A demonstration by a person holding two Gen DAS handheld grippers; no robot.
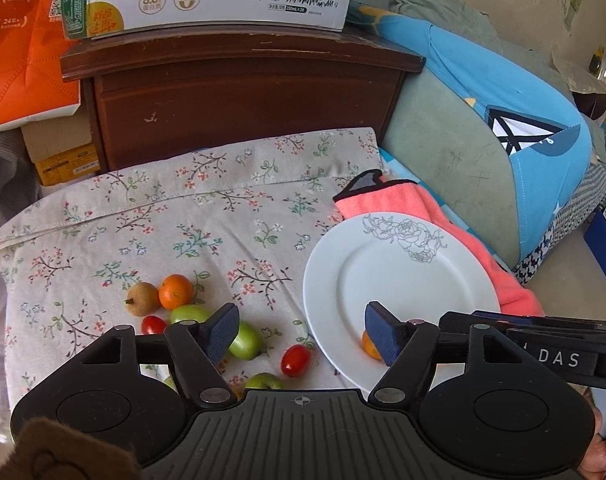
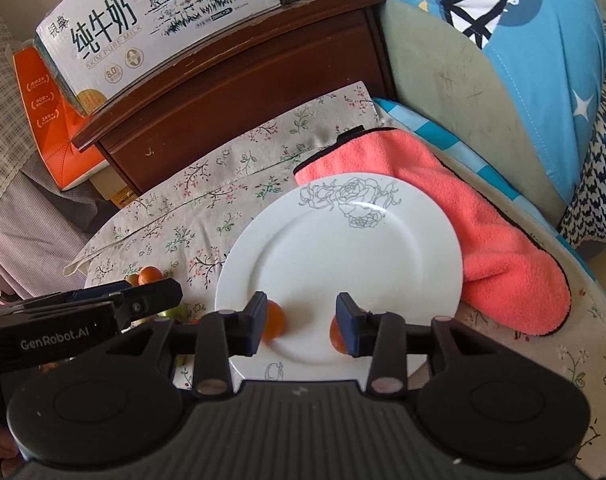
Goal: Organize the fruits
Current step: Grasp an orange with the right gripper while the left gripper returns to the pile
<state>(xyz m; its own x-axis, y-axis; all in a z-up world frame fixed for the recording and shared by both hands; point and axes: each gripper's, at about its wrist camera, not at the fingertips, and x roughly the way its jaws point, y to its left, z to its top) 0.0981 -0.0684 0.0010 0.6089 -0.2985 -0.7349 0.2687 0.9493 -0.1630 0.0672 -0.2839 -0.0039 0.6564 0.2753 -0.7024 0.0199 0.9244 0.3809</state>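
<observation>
Lying left of the plate [image 1: 399, 240] on the floral cloth [image 1: 183, 216] are a rough brown pear [image 1: 142, 298], a dimpled orange [image 1: 176, 291], smooth green fruits [image 1: 245, 340] and glossy red tomatoes [image 1: 295, 360]. On the plate itself, white glazed china with a grey rose outline, sit two small round orange fruits [image 2: 274, 321] near its front rim. Beyond its right rim spreads a fluffy coral towel [image 2: 503, 248]. The left gripper [image 1: 301, 334] tilts downward over the plate's left edge, its jaws spread with nothing between them. The right gripper [image 2: 301, 326], likewise angled down, hovers over the plate, jaws parted and gripping nothing, one orange fruit showing beside each pad.
</observation>
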